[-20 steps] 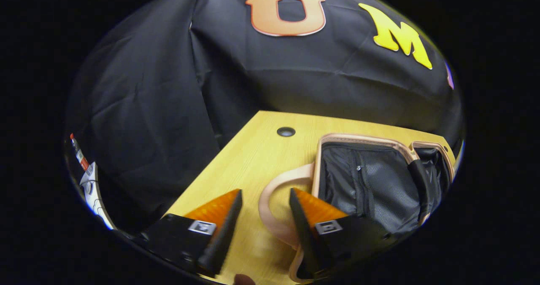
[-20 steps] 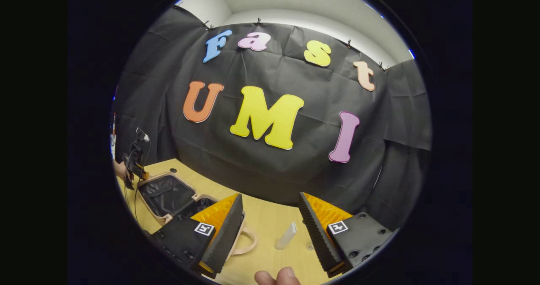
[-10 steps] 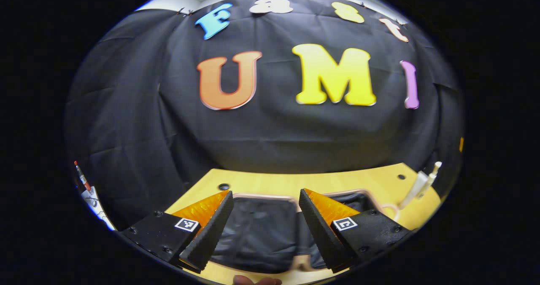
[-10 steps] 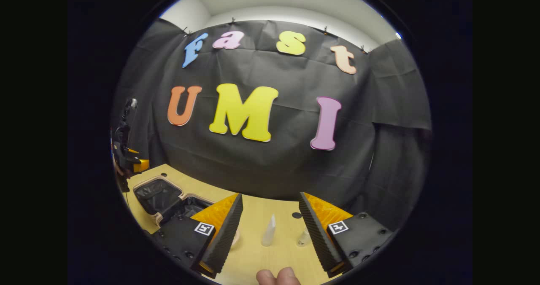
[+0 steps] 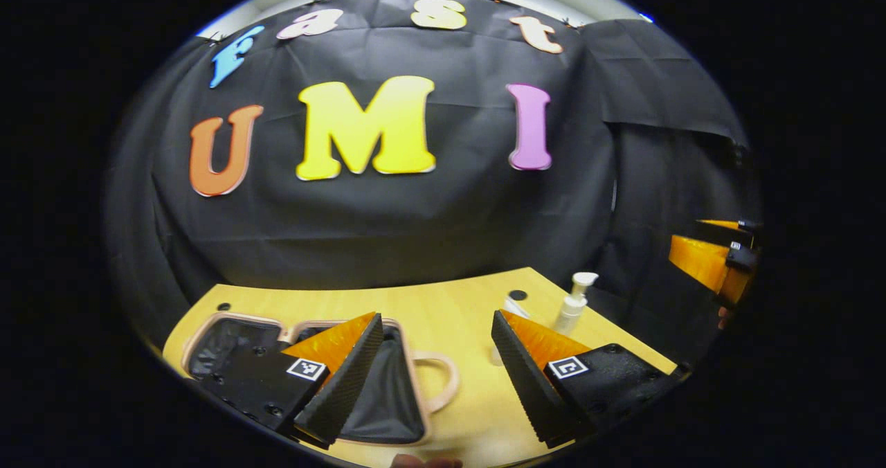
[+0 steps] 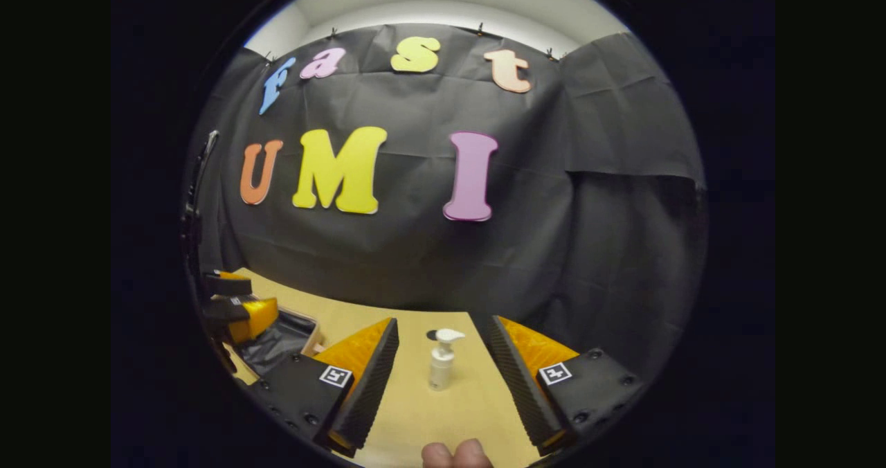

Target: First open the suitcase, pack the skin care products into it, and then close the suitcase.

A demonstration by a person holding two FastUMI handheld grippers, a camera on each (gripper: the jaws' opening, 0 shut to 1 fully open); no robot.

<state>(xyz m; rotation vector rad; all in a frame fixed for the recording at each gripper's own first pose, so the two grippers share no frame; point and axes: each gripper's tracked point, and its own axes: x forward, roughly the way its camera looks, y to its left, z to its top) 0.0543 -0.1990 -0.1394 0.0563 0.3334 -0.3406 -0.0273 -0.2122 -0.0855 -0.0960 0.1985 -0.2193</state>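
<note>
Suitcase (image 5: pixel 387 399) lies open on the table (image 5: pixel 457 309), lining exposed, handle toward the bottles; opening is judged done and packing is the step in hand. Pump bottle (image 6: pixel 441 361) stands upright ahead of the right gripper (image 6: pixel 443 378), framed between its fingers but not touched. Right gripper is spread wide and empty; left gripper (image 5: pixel 436 378) likewise wide, holding nothing, poised over the case's near edge. A second, smaller item (partly hidden) sits beside the pump. Next move calls for advancing the right gripper and closing squarely on the bottle's body, without tipping it.
</note>
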